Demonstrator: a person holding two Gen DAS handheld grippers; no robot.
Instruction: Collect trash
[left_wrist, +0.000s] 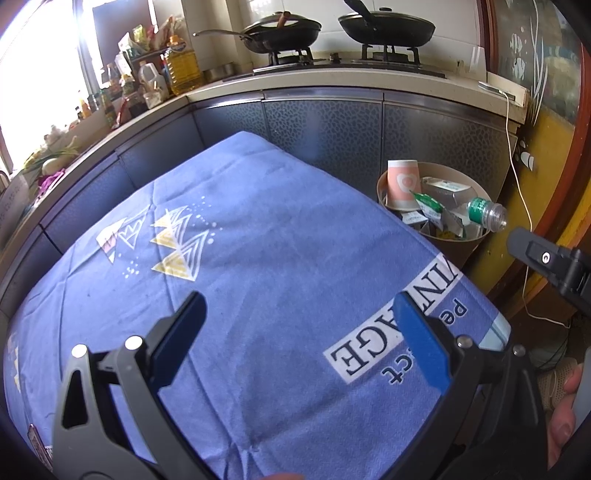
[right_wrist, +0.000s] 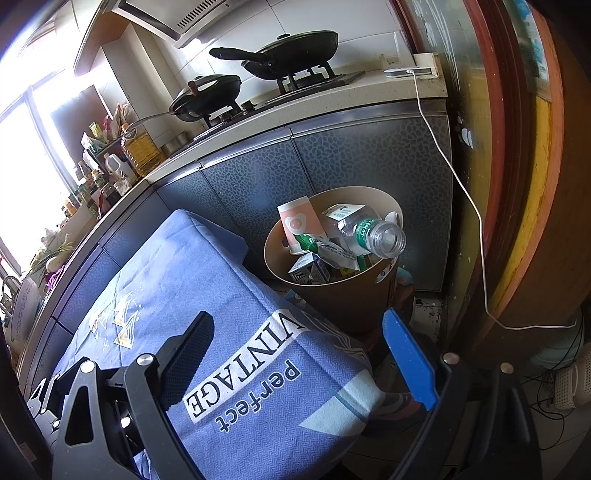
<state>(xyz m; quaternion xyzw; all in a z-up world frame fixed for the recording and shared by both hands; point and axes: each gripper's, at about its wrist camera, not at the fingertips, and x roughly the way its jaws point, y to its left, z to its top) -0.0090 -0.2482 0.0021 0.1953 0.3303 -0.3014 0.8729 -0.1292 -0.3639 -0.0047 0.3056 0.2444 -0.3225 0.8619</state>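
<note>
Left hand-held gripper (left_wrist: 299, 332) gaping wide, nothing in it, over blue cloth (left_wrist: 258, 258) on desk. Right hand-held gripper (right_wrist: 299, 354) likewise wide, empty, near desk corner. Trash sits in brown bin (right_wrist: 347, 299) beside desk: paper cup (right_wrist: 297, 225), cartons, clear bottle (right_wrist: 373, 234) lying tilted across rim, mouth poking out. No loose trash visible on cloth. My judgement: collecting near done; if anything, nudge bottle down gently so it cannot roll out.

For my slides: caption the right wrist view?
Open right gripper above blue tablecloth, facing full trash bin.
</note>
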